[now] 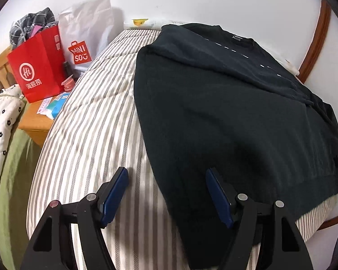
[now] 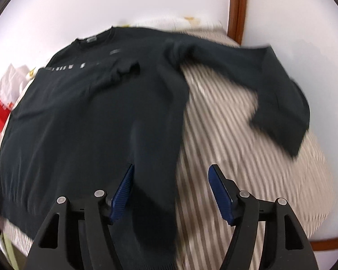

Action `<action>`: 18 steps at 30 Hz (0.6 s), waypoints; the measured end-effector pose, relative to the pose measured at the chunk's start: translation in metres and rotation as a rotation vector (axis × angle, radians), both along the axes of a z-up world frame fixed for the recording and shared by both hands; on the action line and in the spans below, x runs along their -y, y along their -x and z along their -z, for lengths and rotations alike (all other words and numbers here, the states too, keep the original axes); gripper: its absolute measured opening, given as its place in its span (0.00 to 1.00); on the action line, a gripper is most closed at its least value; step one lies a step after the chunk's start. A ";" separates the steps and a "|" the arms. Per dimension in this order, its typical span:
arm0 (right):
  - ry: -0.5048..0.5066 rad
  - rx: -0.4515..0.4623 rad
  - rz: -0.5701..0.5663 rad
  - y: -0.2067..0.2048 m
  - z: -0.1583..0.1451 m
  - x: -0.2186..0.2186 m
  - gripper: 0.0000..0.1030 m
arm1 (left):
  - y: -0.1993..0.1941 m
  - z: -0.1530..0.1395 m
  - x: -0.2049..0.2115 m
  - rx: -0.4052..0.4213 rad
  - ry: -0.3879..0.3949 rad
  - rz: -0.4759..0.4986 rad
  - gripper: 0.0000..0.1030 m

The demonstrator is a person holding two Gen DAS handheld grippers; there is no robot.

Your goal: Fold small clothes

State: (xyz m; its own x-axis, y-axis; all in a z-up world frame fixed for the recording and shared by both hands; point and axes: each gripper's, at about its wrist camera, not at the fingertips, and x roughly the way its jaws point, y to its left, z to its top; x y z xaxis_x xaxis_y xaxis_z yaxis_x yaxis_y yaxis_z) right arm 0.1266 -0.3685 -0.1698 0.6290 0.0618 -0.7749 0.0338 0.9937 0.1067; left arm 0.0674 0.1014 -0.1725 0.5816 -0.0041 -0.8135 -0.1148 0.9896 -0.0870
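A black long-sleeved sweater [image 1: 225,117] lies on a striped bed [image 1: 94,130]. In the left wrist view its left side is folded over the body. My left gripper [image 1: 166,175] is open and empty, above the sweater's near left hem edge. In the right wrist view the sweater [image 2: 83,121] lies flat with one sleeve [image 2: 279,103] stretched out to the right on the striped cover [image 2: 225,148]. My right gripper [image 2: 171,171] is open and empty, above the sweater's near right side edge.
A wooden nightstand [image 1: 33,128] left of the bed holds a red paper bag [image 1: 37,67], a white Miniso bag [image 1: 85,33] and small items. A dotted white quilt [image 1: 0,121] lies at far left. White walls with brown trim [image 2: 235,6] stand behind the bed.
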 end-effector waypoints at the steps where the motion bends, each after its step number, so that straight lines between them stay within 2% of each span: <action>1: -0.010 -0.006 -0.008 0.009 0.005 0.001 0.65 | 0.003 0.000 0.003 0.005 -0.010 0.001 0.65; 3: -0.034 -0.012 -0.020 0.024 0.014 0.002 0.66 | 0.007 0.001 0.007 0.016 -0.020 -0.005 0.64; 6: -0.063 0.020 -0.035 0.040 0.019 -0.001 0.67 | 0.007 0.000 0.010 0.030 -0.002 -0.008 0.50; 8: -0.059 0.037 -0.039 0.045 0.020 -0.004 0.65 | 0.005 0.000 0.012 0.030 -0.012 -0.009 0.34; 9: -0.057 0.050 -0.038 0.046 0.021 -0.008 0.56 | 0.005 0.000 0.013 0.030 -0.017 -0.009 0.29; 10: -0.052 0.066 -0.041 0.044 0.021 -0.014 0.47 | 0.004 -0.001 0.013 0.028 -0.019 -0.013 0.15; 11: -0.049 0.078 -0.047 0.044 0.021 -0.016 0.29 | 0.004 -0.001 0.013 0.023 -0.012 -0.012 0.11; 12: -0.044 0.083 -0.054 0.042 0.020 -0.019 0.22 | 0.005 -0.003 0.011 0.019 -0.003 -0.020 0.09; 14: -0.040 0.083 -0.056 0.044 0.016 -0.019 0.13 | 0.011 -0.007 0.005 0.021 0.024 -0.025 0.07; 18: -0.089 0.090 -0.072 0.061 0.005 -0.009 0.10 | 0.029 -0.013 0.005 0.029 0.021 0.002 0.06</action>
State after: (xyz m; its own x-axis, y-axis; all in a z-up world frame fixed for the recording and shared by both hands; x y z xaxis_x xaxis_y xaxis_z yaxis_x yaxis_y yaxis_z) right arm 0.0659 -0.3594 -0.1752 0.6873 0.1754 -0.7049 -0.0511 0.9797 0.1939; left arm 0.0379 0.0967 -0.1590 0.6045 -0.0218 -0.7963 -0.1101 0.9878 -0.1106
